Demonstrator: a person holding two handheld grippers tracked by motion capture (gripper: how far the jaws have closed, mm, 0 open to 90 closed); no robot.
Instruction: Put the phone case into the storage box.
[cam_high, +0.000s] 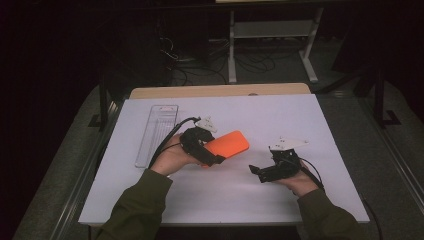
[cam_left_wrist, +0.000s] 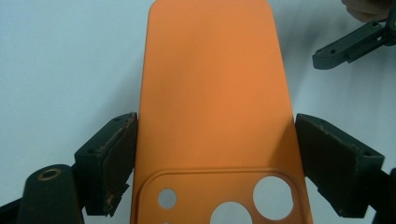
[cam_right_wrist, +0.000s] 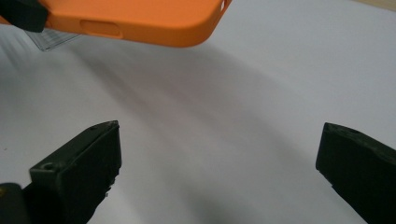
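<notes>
An orange phone case (cam_high: 227, 143) is held above the white table (cam_high: 280, 200), near its middle. My left gripper (cam_high: 212, 155) is shut on the case's two long edges close to the camera cutouts; in the left gripper view the case (cam_left_wrist: 215, 88) runs away from me between both pads (cam_left_wrist: 119, 158). My right gripper (cam_high: 256, 171) sits lower and to the right, apart from the case, jaws wide open with nothing between them. The right gripper view shows the case's side and button strip (cam_right_wrist: 140, 21) hanging above the table ahead of the open right gripper (cam_right_wrist: 219, 172).
A clear plastic packaging tray (cam_high: 156, 134) lies lengthwise on the table's left part, just beyond my left hand. The white surface ends in a wooden strip (cam_high: 220, 90) at the back. Table legs and cables (cam_high: 270, 55) stand on the dark floor behind.
</notes>
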